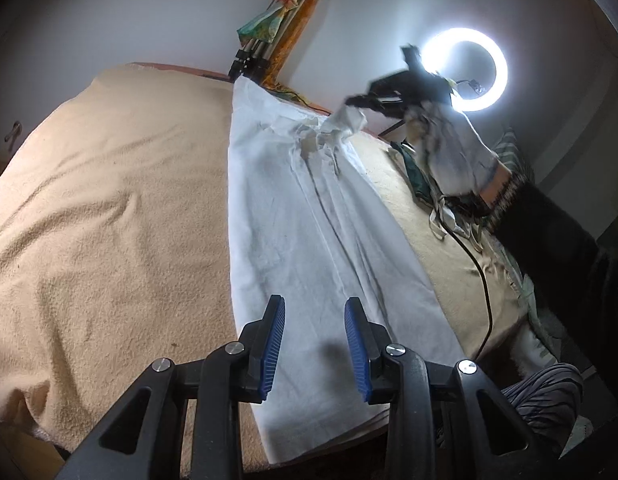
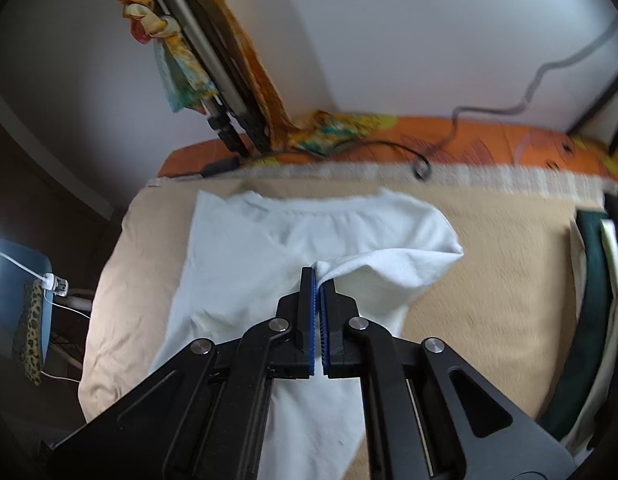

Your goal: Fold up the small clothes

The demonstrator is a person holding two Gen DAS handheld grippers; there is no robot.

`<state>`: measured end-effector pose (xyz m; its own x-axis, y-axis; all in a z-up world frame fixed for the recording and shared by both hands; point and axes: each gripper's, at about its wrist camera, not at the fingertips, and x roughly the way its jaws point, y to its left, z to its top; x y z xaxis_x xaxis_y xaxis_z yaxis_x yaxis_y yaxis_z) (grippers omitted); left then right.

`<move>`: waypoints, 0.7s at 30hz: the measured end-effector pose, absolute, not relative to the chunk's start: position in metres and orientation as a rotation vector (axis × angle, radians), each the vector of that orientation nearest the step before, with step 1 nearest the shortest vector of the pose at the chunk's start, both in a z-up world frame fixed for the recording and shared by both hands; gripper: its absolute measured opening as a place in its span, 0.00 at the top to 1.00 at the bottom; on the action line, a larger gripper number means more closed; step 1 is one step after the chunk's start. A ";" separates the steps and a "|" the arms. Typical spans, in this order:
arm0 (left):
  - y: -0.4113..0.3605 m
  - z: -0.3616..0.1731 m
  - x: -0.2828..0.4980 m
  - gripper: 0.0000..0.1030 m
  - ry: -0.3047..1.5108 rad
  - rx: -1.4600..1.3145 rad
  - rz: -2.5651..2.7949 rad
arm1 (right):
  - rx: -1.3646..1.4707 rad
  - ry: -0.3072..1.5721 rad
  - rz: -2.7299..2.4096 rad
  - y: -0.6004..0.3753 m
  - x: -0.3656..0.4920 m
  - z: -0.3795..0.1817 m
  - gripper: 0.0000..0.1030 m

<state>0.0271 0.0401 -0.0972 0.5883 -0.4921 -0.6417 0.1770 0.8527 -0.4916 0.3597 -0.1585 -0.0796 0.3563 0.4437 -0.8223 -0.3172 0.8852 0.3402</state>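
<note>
So the thing being folded is a white, thin cotton-looking garment (image 1: 309, 216), laid out long and flat on a bed covered by a fuzzy beige blanket (image 1: 109, 200). Could be little trousers or a slip, I honestly can't tell which. Its long axis runs from the near edge of the bed, right under the left tool (image 1: 315, 312), away toward the wall, where the wider end sits near the orange patterned mattress edge (image 2: 469, 144).

Handling-wise I'd guess it's super light and floppy, no stiffness at all, so it drapes and wrinkles wherever it's lifted and shouldn't slip much on that fuzzy blanket. Best grab points look like the hems and corners, since pinching mid-panel just bunches it up.

The right tool (image 2: 318, 276) is clamped tight on a corner or edge at the far right side of the garment, and the fabric peels up off the bed into a soft ridge there. From the left view you can see that same tool up in the air with crumpled white cloth hanging off it.

The left tool's blue pads (image 1: 273, 340) stand a modest gap apart with nothing pinched, hovering above the near end.

Off to the right there's a messy pile of other clothes (image 1: 461, 160) and a glowing ring light (image 1: 465, 70).
</note>
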 end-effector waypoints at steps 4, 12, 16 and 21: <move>0.040 -0.098 0.029 0.71 0.856 -0.403 -0.407 | 0.029 1.120 0.518 -0.116 0.380 -0.092 0.96; 0.040 -0.098 0.030 0.71 0.856 -0.393 -0.385 | 0.032 1.163 0.597 -0.102 0.386 -0.110 0.68; 0.042 -0.097 0.031 0.71 0.853 -0.394 -0.369 | 0.203 1.055 0.562 -0.162 0.371 -0.072 0.60; 0.044 -0.096 0.027 0.69 0.854 -0.378 -0.351 | 0.241 1.035 0.486 -0.227 0.311 -0.048 0.60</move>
<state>0.0270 0.0441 -0.0956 0.6082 -0.4441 -0.6580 0.1474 0.8776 -0.4561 0.3113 -0.2267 -0.0482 0.4169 0.4937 -0.7631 -0.2717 0.8689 0.4137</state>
